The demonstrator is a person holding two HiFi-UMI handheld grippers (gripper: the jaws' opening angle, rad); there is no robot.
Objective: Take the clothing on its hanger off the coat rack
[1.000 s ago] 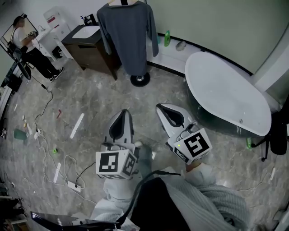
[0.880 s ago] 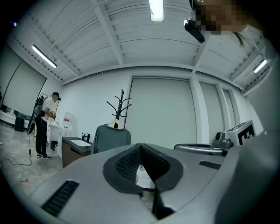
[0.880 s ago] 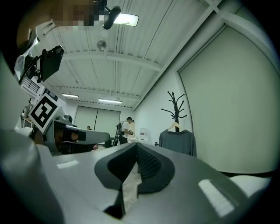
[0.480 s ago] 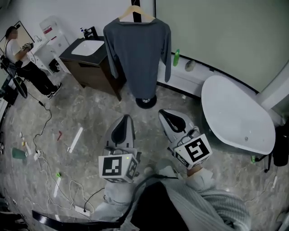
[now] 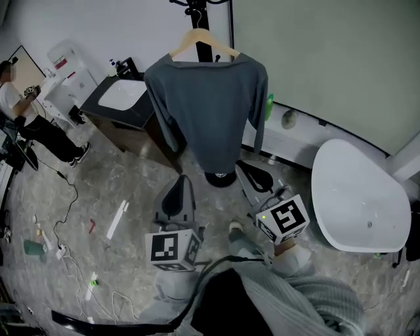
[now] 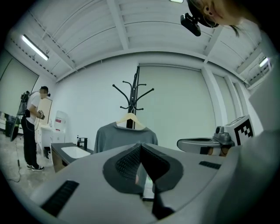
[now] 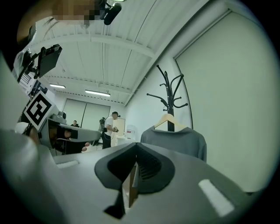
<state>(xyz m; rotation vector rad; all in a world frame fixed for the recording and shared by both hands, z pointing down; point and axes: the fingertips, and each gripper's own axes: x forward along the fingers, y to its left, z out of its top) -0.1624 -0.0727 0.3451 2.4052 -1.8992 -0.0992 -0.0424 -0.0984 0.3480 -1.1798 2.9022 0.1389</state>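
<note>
A grey long-sleeved top (image 5: 210, 111) hangs on a wooden hanger (image 5: 203, 43) from the black coat rack (image 5: 197, 12), whose round base (image 5: 220, 178) stands on the floor. My left gripper (image 5: 180, 184) is shut and empty, pointing at the top's lower hem from just short of it. My right gripper (image 5: 248, 169) is also shut and empty, beside the base at the right. The left gripper view shows the top (image 6: 127, 135), the hanger (image 6: 130, 119) and the rack (image 6: 134, 94) straight ahead. In the right gripper view the top (image 7: 175, 142) hangs ahead to the right.
A dark vanity with a white sink (image 5: 121, 98) stands left of the rack. A white bathtub (image 5: 361, 197) fills the right side. A person (image 5: 20, 111) stands at the far left. Cables and a power strip (image 5: 72, 262) lie on the floor at the left.
The view has closed in on the rack: the top now looks larger and sits lower in the picture. Both grippers have come nearer to it and stay shut.
</note>
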